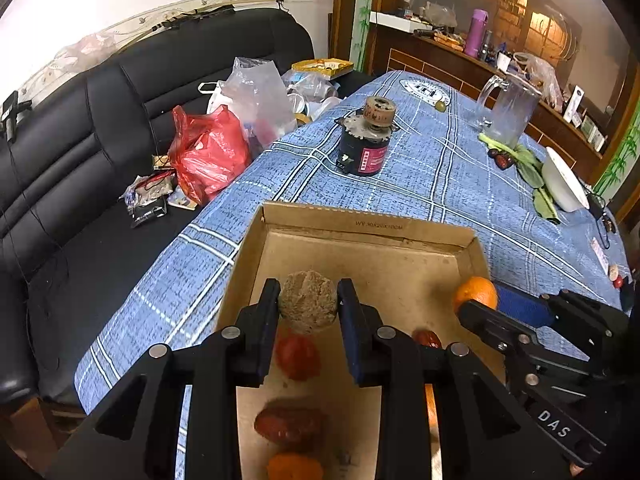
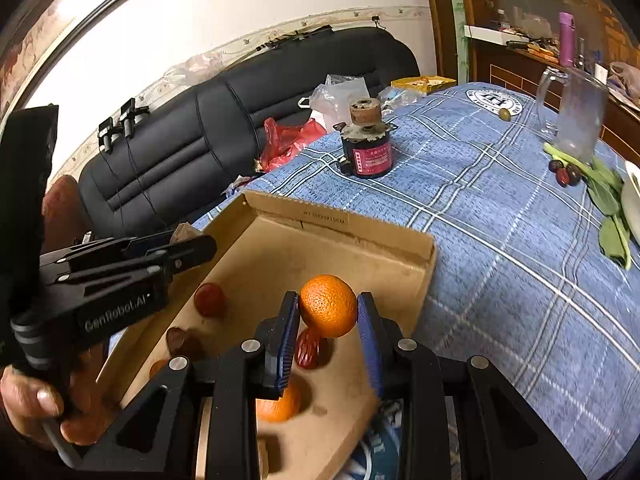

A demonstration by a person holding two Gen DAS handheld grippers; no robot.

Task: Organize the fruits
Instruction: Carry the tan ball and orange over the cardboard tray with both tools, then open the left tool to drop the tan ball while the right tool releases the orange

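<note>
My left gripper [image 1: 308, 306] is shut on a rough brown round fruit [image 1: 307, 303], held above the open cardboard box [image 1: 360, 226]. My right gripper [image 2: 329, 314] is shut on an orange [image 2: 328, 310], also over the box [image 2: 340, 222]; that orange [image 1: 476, 292] and the right gripper [image 1: 480, 306] show at the right of the left wrist view. On the box floor lie a red tomato-like fruit [image 1: 298, 356], dark red dates [image 1: 288, 424], another date [image 2: 308, 348] and a second orange [image 2: 280, 402]. The left gripper [image 2: 192, 250] shows at the left of the right wrist view, held by a hand [image 2: 36, 400].
The box sits on a blue checked tablecloth [image 1: 420, 184]. On it stand a black cylindrical motor [image 1: 366, 140], a clear glass jug [image 1: 508, 112], a small green fruit [image 1: 441, 106], leafy greens with dark fruits [image 2: 596, 188] and a white bowl [image 1: 564, 180]. A black sofa with plastic bags [image 1: 208, 152] lies left.
</note>
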